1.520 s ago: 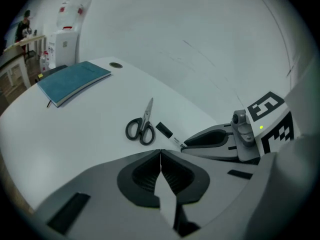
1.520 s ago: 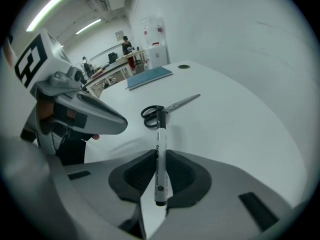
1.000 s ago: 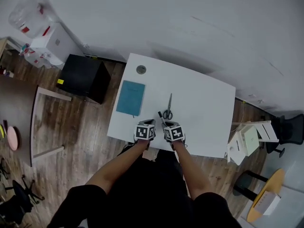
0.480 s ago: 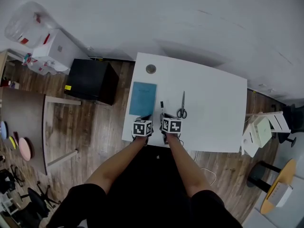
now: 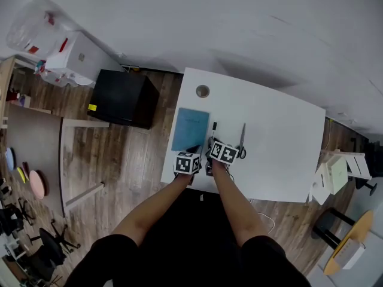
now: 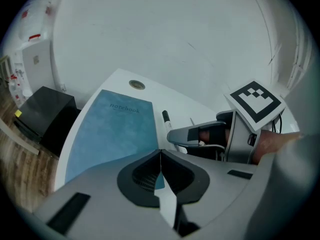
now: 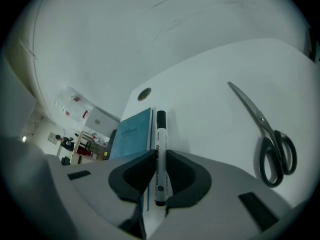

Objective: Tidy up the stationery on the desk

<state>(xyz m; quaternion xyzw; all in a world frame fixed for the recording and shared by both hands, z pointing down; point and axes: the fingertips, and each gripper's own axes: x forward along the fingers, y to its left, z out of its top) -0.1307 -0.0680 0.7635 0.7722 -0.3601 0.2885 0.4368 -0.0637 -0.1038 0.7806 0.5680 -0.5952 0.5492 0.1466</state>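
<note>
A black-capped white marker (image 7: 160, 154) lies between my right gripper's (image 7: 160, 160) jaws, which are shut on its barrel; its cap (image 5: 213, 126) pokes out ahead of the gripper (image 5: 215, 143). The blue notebook (image 5: 190, 129) rests flat just left of the marker, near the white desk's (image 5: 281, 136) left edge. Grey scissors (image 7: 272, 144) lie closed to the right (image 5: 242, 142). My left gripper (image 6: 160, 155) is shut with nothing in it and hovers at the notebook's (image 6: 112, 131) near edge (image 5: 192, 153).
A round cable grommet (image 5: 203, 91) sits in the desk's far left corner. On the floor left of the desk stands a black cabinet (image 5: 122, 97), with a water dispenser (image 5: 69, 52) beyond it. White shelving (image 5: 334, 172) stands at the right.
My right gripper has moved forward over the marker and shut on it. The left gripper has come up to the notebook's near edge. The head camera has shifted.
</note>
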